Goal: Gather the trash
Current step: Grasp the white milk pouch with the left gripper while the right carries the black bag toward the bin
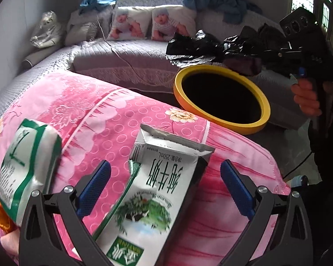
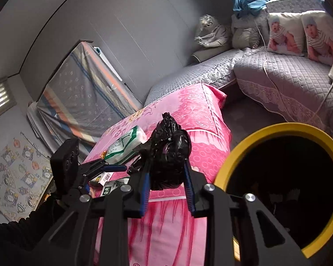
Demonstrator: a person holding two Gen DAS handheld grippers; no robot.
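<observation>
Jaws of left gripper [image 1: 165, 188] spread wide, milk carton [image 1: 153, 201] lying between them untouched, long axis pointing toward yellow-rimmed bin [image 1: 222, 96]; right gripper [image 2: 166, 188] pinches black bag [image 2: 168, 153] beside bin.

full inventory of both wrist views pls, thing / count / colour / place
milk carton: 1, white and green, on the pink quilt between the left jaws, untouched
tissue pack: 1, white and green, on quilt
black plastic bag: 1, clamped in right jaws
bin: 1, yellow rim, dark inside, beside bed
pink quilt: 1, floral
baby-print cushions: 2, on grey sofa
left gripper: jaws open
right gripper: shut on bag
hand: 1, on right gripper's handle
</observation>
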